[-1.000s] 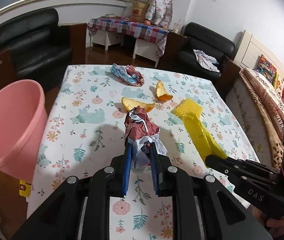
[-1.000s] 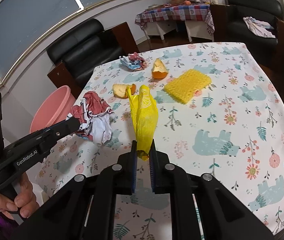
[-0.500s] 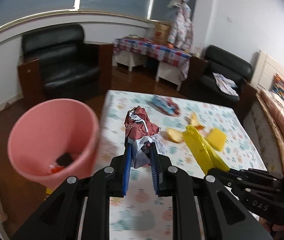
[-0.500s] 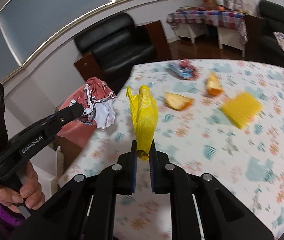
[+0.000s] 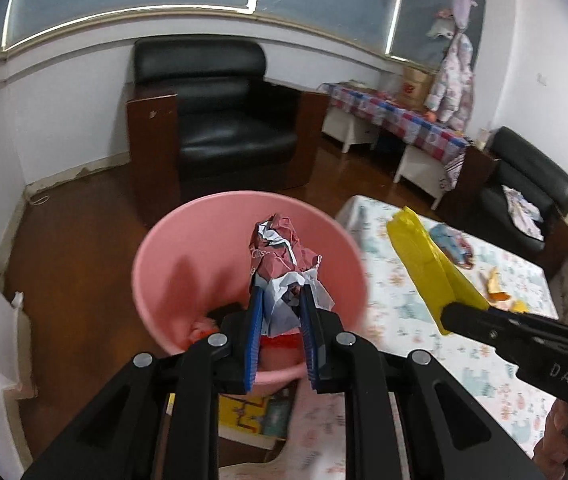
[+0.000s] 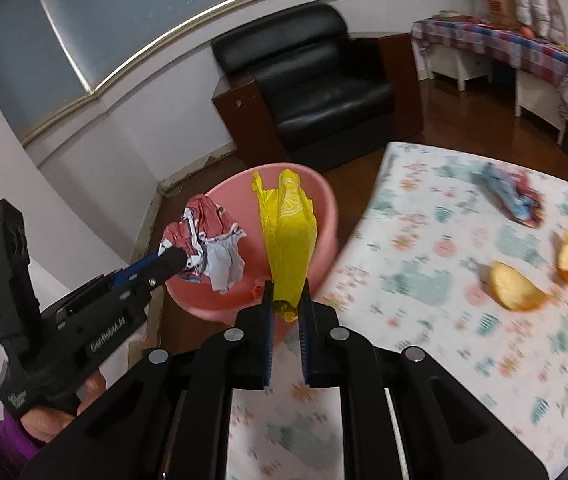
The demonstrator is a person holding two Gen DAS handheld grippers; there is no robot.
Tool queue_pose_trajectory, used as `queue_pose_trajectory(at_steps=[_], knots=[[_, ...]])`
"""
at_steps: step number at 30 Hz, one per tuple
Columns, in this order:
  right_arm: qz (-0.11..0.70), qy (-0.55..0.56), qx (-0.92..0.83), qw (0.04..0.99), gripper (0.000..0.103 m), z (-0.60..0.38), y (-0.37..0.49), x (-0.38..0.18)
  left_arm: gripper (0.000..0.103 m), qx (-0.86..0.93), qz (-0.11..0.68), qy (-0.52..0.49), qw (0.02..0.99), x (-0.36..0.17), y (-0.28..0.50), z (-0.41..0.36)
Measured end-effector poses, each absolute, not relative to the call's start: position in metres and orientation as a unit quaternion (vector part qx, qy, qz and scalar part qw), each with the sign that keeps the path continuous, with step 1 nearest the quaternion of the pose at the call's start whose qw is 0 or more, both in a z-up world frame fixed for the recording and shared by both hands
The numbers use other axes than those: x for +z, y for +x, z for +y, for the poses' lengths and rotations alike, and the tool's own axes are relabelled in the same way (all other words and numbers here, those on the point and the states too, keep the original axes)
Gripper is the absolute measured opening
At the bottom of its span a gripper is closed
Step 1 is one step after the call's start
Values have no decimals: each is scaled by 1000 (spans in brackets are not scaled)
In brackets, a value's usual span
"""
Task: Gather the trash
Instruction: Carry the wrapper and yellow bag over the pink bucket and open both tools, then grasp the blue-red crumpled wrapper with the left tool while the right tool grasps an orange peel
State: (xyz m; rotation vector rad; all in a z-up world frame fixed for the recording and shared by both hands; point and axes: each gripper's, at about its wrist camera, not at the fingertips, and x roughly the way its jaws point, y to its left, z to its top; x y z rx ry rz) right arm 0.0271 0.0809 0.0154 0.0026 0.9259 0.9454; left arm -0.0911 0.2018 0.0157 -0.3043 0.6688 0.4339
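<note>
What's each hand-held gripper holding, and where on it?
Left hand-held gripper: crumpled red-and-white paper wad, pinched at its lower end. Right hand-held gripper: yellow plastic bag, pinched at its bottom tip.

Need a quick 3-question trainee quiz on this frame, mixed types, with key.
1. True or false: the left gripper is shut on a crumpled red and white paper.
2. What does the right gripper hold? A) a sponge B) a yellow plastic bag C) an orange peel
3. Fill in: the crumpled paper hangs above the pink ____.

Key
1. True.
2. B; the peels lie on the table.
3. bucket
</note>
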Motion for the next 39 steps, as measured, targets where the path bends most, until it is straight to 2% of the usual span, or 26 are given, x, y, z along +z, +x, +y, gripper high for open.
queue_pose_trajectory(at_steps=[6, 8, 10, 12, 13, 25, 39], knots=[[445, -19, 448, 775, 11, 123, 33, 4, 19, 223, 343, -149, 900, 6, -84, 221], [450, -19, 449, 772, 12, 130, 35, 0, 25, 225, 347, -148, 898, 4, -81, 223], [454, -11, 451, 768, 20, 133, 38, -3, 28, 230, 347, -143, 898, 3, -79, 225], [448, -5, 452, 771, 34, 133, 39, -3, 32, 232, 347, -140, 898, 3, -77, 225], [444, -5, 453, 773, 35, 132, 39, -3, 34, 233, 347, -138, 898, 2, -76, 226], [431, 7, 439, 789, 36, 97, 36, -1, 35, 229, 343, -140, 900, 5, -75, 212], [421, 43, 378, 823, 36, 9, 35, -1, 35, 191, 334, -122, 915, 17, -69, 168]])
